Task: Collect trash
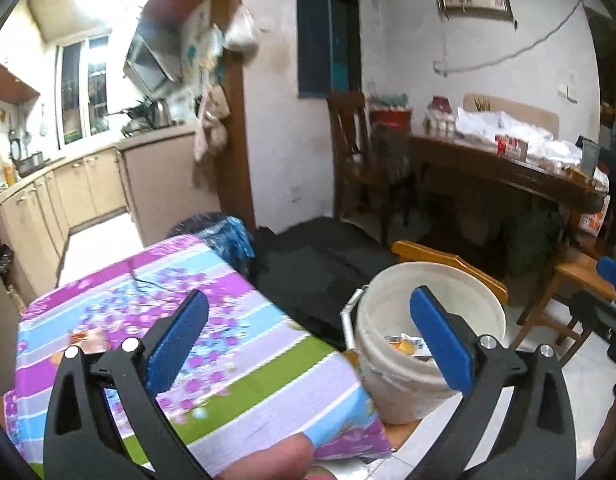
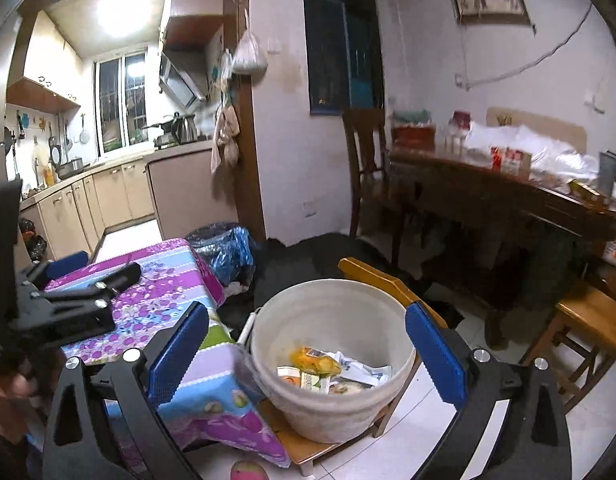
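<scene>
- While wrappers (image 2: 328,372) already lie in the bucket (image 2: 267,332) at lower centre, both tools stand wide, empty: left tool (image 1: 308,344), right tool (image 2: 308,348).
- Counter (image 1: 235,392) at lower left looks nearly bare; little seems left.

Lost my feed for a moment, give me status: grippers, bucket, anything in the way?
Left gripper open, empty. Right gripper open, empty. White bucket on a wooden chair beside the table, wrappers inside. Nothing blocking its mouth.
</scene>
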